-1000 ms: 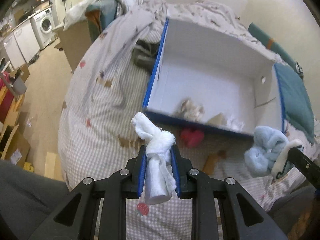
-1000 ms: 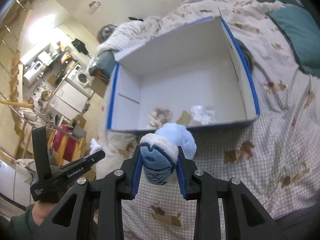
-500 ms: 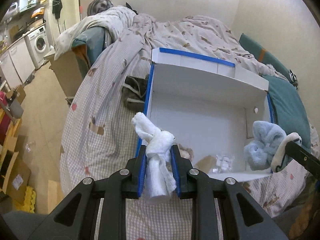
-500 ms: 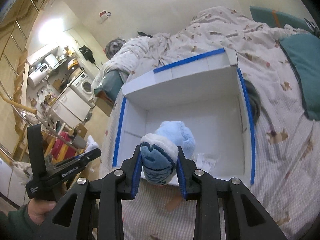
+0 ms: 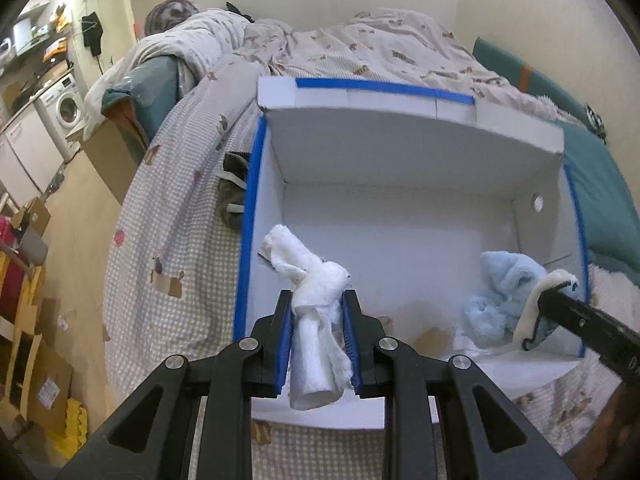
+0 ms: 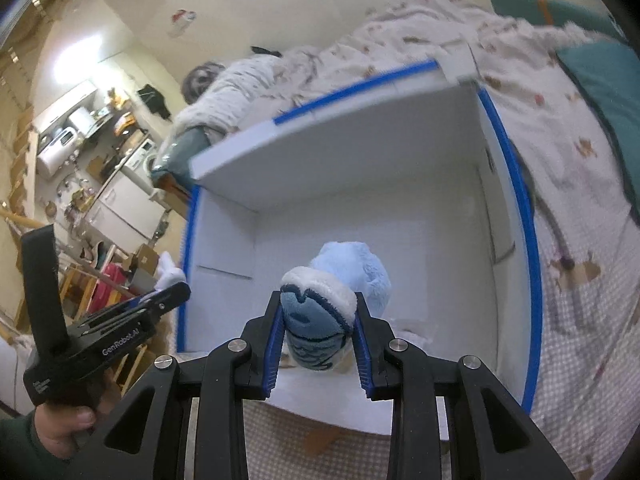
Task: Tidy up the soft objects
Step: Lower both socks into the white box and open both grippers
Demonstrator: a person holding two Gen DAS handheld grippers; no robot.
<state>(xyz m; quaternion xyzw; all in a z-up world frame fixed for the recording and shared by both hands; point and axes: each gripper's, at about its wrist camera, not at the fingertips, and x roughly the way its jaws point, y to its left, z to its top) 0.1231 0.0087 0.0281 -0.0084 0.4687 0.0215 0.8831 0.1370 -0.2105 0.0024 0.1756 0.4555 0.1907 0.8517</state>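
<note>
A white box with blue-taped edges (image 5: 408, 216) (image 6: 360, 184) stands open on the bed. My left gripper (image 5: 316, 312) is shut on a rolled white sock (image 5: 316, 300) and holds it over the box's near left part. My right gripper (image 6: 318, 320) is shut on a fluffy light-blue sock (image 6: 340, 276) and holds it over the box's near right part; this sock also shows in the left wrist view (image 5: 504, 296). Small items lie on the box floor (image 5: 432, 336), mostly hidden.
The box sits on a checked bedspread (image 5: 180, 216) with a rumpled duvet (image 5: 360, 48) behind it. A dark garment (image 5: 234, 196) lies beside the box's left wall. Teal pillows (image 5: 600, 200) lie to the right. A washing machine (image 5: 64, 108) and cardboard boxes stand on the left.
Both grippers have moved forward with their socks, from in front of the box to over its open top. The box now fills both views.
</note>
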